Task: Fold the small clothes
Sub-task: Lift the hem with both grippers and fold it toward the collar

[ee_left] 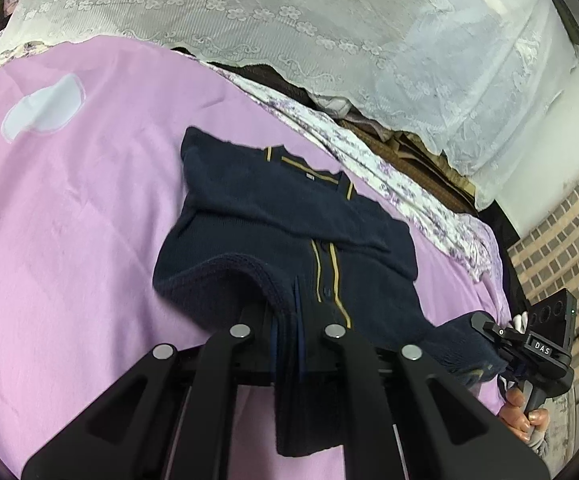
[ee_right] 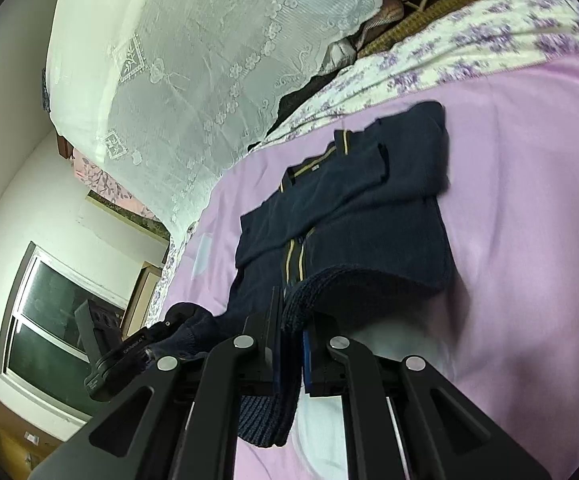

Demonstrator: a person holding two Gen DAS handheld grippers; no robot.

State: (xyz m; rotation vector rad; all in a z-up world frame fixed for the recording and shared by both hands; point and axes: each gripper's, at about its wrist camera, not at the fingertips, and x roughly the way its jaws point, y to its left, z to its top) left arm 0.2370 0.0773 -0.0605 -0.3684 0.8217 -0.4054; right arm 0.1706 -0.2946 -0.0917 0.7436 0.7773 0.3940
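We hold one gripper in each hand, low over the bed and pointing along it. Our left gripper (ee_left: 287,334) is pinched tight on the bottom edge of the dark blue sweater (ee_left: 285,232), and some knit hangs down between its fingers. Our right gripper (ee_right: 289,340) is pinched tight on the same bottom edge, at the other corner. In the left view we see the right gripper at the far right, with a bare hand (ee_left: 523,412) around its handle. Both grippers lift the ribbed edge a little off the bed.

The rest of the sweater lies flat on the pink sheet (ee_left: 69,220). It has yellow stripes down the front and at the collar. Its sleeves are folded across the chest.

A white patch (ee_left: 43,106) sits on the sheet, well apart from the sweater. A flowery cloth (ee_right: 469,48) lies just past the collar. A white lace cloth (ee_left: 289,16) hangs behind the bed. A window (ee_right: 53,328) shows in the right view.
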